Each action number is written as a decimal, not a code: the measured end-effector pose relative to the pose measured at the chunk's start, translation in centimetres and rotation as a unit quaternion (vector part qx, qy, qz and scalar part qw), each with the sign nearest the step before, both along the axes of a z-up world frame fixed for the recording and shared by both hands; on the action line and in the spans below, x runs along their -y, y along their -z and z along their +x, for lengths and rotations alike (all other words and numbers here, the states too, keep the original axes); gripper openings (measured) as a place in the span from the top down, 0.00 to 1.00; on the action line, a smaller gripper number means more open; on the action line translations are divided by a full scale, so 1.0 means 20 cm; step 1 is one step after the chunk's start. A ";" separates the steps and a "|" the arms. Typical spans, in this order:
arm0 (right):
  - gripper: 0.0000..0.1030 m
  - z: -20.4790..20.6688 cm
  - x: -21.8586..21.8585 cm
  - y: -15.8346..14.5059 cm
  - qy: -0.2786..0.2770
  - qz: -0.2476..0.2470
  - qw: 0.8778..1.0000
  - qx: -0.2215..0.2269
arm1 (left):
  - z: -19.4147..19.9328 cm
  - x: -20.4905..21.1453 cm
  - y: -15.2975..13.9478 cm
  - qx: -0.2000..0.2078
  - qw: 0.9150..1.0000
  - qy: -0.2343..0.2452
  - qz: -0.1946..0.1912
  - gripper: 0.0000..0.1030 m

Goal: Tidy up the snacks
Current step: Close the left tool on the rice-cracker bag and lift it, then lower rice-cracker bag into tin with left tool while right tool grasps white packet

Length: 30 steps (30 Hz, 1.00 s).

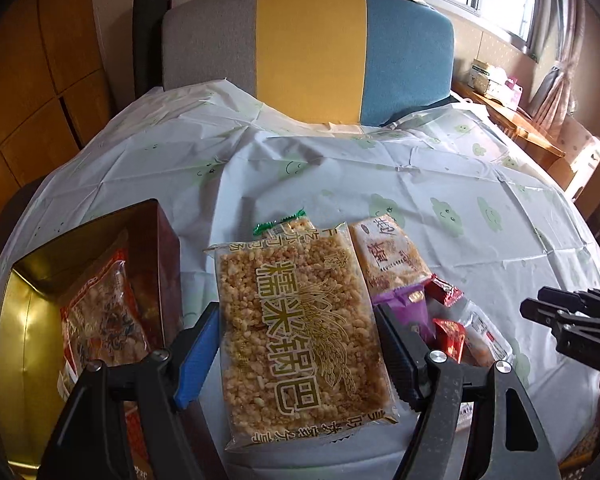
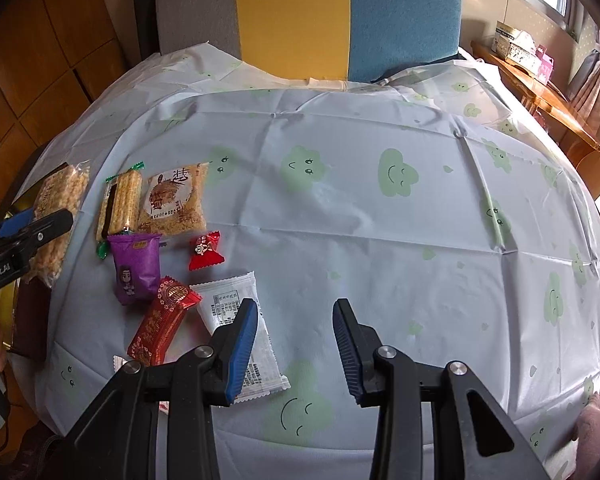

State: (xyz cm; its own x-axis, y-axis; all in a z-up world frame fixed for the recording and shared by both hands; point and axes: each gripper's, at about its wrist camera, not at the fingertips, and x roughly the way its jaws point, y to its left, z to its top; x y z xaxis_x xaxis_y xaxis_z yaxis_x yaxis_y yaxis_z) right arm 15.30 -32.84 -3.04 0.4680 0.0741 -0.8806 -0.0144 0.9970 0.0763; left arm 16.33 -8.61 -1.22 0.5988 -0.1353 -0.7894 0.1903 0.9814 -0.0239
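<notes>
Snacks sit on the desk [image 2: 380,240] under a cloud-print cover. My left hand-held gripper [image 1: 296,344] is spread wide around the big rice cracker pack [image 1: 296,332], one finger [image 1: 198,354] on each long side; whether the pads touch it, can't tell. From the right wrist view that pack looks lifted off the desk. Gold-lined tin box [image 1: 32,320] just left of it, one orange-red snack bag [image 1: 100,320] already inside. My right hand-held gripper [image 2: 296,350] is open wide, holding nothing, hovering over bare cover. White sachet [image 2: 240,332] lies partly under its left finger, red packet [image 2: 162,322] beside that. Farther left: purple packet [image 2: 136,270], red candy [image 2: 205,250], sesame-cake pack [image 2: 176,200], green-edged cracker stick [image 2: 118,204]. Striped chair [image 2: 308,16] behind the desk.
</notes>
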 end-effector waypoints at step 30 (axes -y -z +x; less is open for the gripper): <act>0.54 0.04 -0.12 0.17 -0.050 0.037 0.996 -0.062 | -0.56 -0.08 0.30 -0.070 0.996 0.059 -0.017 0.27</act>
